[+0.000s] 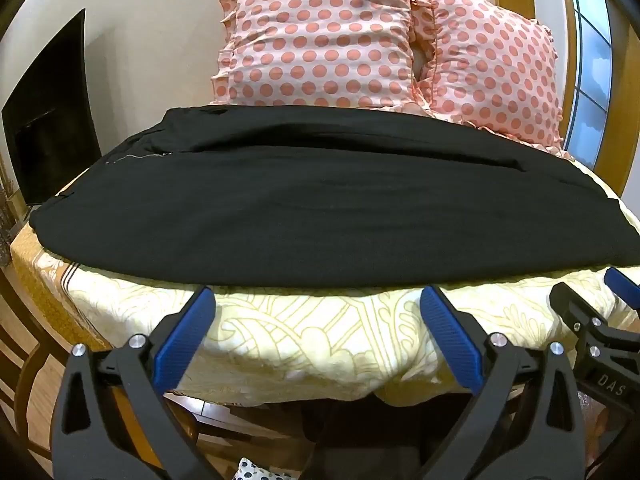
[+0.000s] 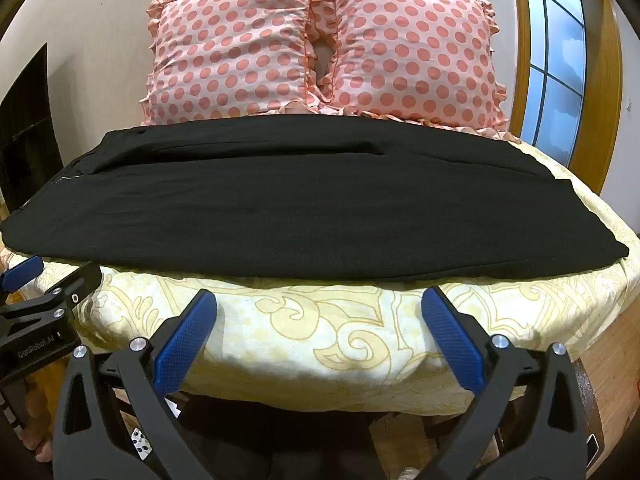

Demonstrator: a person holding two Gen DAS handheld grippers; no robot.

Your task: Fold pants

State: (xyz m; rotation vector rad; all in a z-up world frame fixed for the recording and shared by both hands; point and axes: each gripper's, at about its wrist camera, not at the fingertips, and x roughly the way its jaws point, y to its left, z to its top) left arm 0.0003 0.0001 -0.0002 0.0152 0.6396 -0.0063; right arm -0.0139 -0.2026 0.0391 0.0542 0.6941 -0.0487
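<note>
I hold my left hand-held gripper [image 1: 316, 300] and right hand-held gripper [image 2: 319, 304] wide and empty just short of the black pants [image 1: 320, 208], spread flat across the bed [image 1: 304, 340] ahead for a near-hem pinch.

A: Left tongs [image 1: 318, 300] — black triangular-cutout arms, ribbed blue pads [image 1: 186, 340], silver screws!

B: Right tongs [image 2: 319, 302] match; the neighbouring body reads "GenRobot.AI" in white.

One black pants [image 1: 320, 200], two dotted pillows [image 1: 320, 36], two claws [image 1: 318, 312].
</note>
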